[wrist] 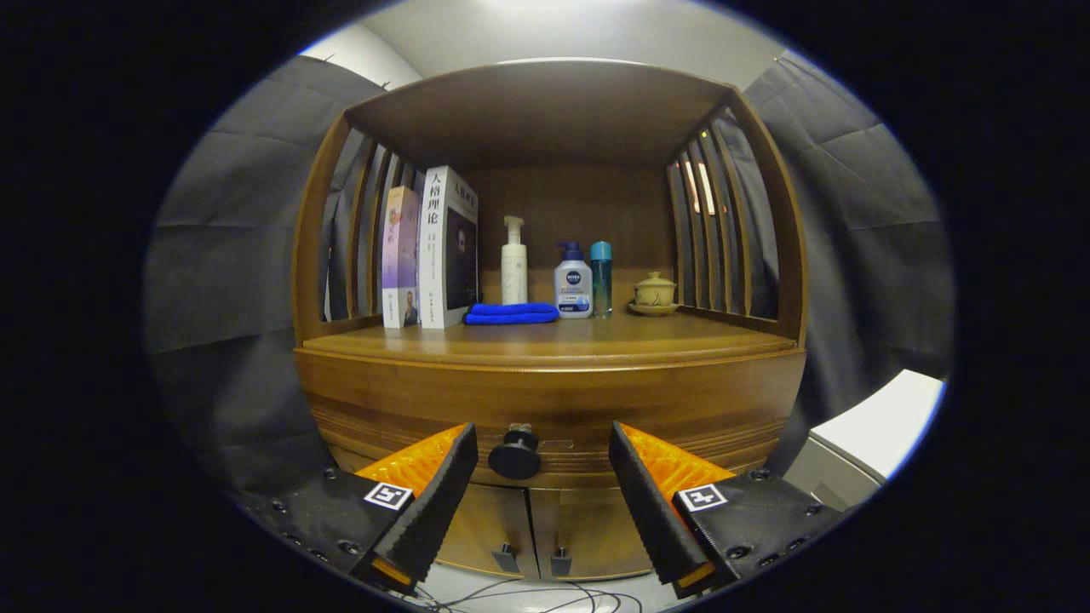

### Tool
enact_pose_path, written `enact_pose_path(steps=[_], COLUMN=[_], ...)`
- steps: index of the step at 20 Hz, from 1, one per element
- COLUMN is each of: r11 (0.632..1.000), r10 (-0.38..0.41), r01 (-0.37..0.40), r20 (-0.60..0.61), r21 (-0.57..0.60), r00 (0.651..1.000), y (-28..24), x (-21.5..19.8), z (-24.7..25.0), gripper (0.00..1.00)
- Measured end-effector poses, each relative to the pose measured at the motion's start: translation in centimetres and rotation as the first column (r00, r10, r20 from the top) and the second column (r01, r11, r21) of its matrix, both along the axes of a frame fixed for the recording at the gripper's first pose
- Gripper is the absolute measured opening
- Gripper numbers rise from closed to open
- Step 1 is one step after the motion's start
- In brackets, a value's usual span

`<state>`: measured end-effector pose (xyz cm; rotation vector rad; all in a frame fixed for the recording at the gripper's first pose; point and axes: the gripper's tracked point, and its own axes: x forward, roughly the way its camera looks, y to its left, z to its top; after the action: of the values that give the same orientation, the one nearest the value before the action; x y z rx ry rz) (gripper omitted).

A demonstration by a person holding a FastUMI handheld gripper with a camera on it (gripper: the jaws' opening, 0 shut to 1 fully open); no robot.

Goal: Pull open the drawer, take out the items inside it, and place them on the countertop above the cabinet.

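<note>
A wooden cabinet faces me, its drawer front [545,409] closed, with a round black knob [514,458] in the middle. My gripper [543,443] is open, its orange-and-black fingers [443,477] spread either side of the knob, which sits between the tips, closer to the left one and apart from both. Whether the knob is level with the tips or still a little beyond them I cannot tell. Above the drawer lies the countertop [545,340]. The drawer's contents are hidden.
On the countertop stand two books [430,251] at the left, a folded blue cloth [511,313], a white pump bottle [513,272], a white-and-blue bottle [573,285], a teal bottle [601,277] and a lidded cup [654,292]. Two lower doors [532,532] sit under the drawer. A white box [869,443] stands at the right.
</note>
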<state>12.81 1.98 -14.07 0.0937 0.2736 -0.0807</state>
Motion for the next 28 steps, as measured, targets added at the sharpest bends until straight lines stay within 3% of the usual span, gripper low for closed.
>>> enact_pose_path(steps=[6,12,16,19,24,26,28], r11=[0.995,0.999,0.998,0.998,0.999,0.998,0.998], r10=[0.033,0.021,0.038,0.032,0.026,0.030,0.040], r01=[-0.035,-0.025,-0.041,-0.036,-0.030,-0.037,-0.046], r20=[-0.033,-0.077,-0.067,-0.079,-0.113,-0.133,-0.143], r21=[-0.090,-0.041,-0.043,-0.053,-0.036,-0.046,-0.039], r00=[0.999,0.997,0.997,0.996,0.993,0.991,0.989], y=[1.4,1.8,1.9,1.9,1.9,1.9,1.9], x=[1.4,2.9,3.2,3.3,3.3,3.3,3.0], z=[-2.4,-3.9,-4.0,-4.1,-4.3,-4.3,-4.2], gripper=[0.93,0.81,0.48,0.48,0.42,0.33,0.33])
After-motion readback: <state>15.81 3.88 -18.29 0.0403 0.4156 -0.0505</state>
